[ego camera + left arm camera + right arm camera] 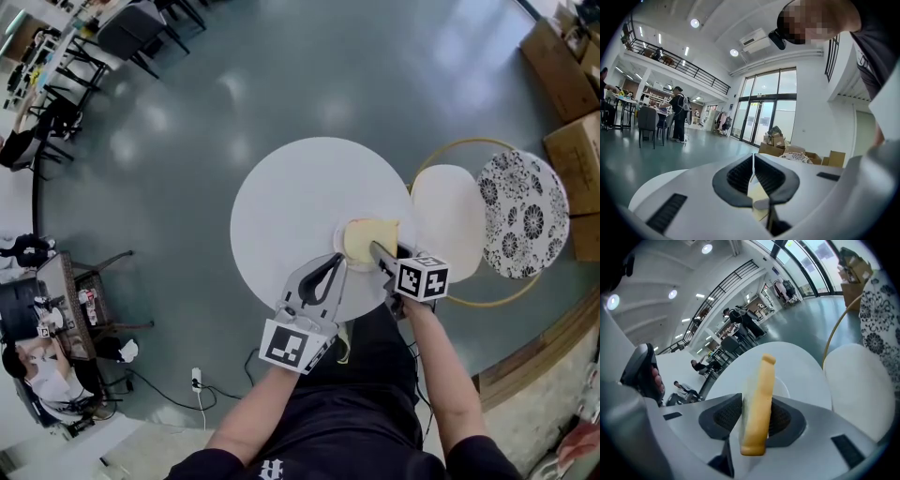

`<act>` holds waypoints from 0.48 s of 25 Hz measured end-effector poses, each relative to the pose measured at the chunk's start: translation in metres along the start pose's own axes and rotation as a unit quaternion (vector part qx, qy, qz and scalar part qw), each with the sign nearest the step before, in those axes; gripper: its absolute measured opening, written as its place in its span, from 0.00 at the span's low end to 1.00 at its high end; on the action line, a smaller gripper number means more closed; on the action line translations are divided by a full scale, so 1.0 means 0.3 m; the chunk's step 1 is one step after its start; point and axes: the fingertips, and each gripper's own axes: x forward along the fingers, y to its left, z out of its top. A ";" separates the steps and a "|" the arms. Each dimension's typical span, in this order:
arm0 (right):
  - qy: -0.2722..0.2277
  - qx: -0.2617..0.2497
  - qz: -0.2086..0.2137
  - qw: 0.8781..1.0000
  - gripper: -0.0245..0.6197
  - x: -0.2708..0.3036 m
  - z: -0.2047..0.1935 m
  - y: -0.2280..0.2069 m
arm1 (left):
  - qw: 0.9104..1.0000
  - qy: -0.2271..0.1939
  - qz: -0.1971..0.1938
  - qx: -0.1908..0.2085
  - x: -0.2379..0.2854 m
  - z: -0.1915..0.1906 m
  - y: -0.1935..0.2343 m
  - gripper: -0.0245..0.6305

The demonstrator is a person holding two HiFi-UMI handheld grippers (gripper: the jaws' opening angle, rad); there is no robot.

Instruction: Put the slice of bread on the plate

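**Right gripper** (377, 249) (757, 403): pale grey moulded plastic with dark ribbed pads. The jaws are clamped at a middling width on the slice of bread, one pad on each face. It carries a cube with black-and-white square markers (422, 277).

**Slice of bread** (367, 236) (761, 390): pale yellow crumb with a smooth golden crust. The right gripper view shows it edge-on and upright. The head view shows its broad face over the plate. No view settles whether it touches the plate.

**Small round white plate** (340, 249) (784, 389): glossy, near the tabletop's edge closest to the person, towards the right. The bread covers most of it, leaving only an arc of rim visible.

**Left gripper** (334, 261) (753, 161): same build as the right, tips together and nothing gripped. It is at the near edge of the tabletop, just left of the plate. Its own view shows a pale yellow patch through the gap behind the tips, too small to identify. Its marker cube (295, 345) appears in the head view only.

**Round white table** (281, 202) (799, 359): smooth and matt.

**Beyond the tabletop's right edge:**
- Round white seat (452, 220) (855, 380) inside a thin brass-coloured hoop (461, 142) (833, 331).
- Round cushion with a black-and-white floral print (523, 214) (882, 310), cut off in the right gripper view.
- Brown cardboard boxes (562, 56) (779, 140).

**Floor:** glossy grey-green (281, 75).
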 end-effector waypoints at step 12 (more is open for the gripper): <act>0.002 -0.103 -0.147 0.984 0.43 0.006 0.006 -0.117 | 1.000 -0.001 0.001 -0.007 0.006 0.001 0.005 0.06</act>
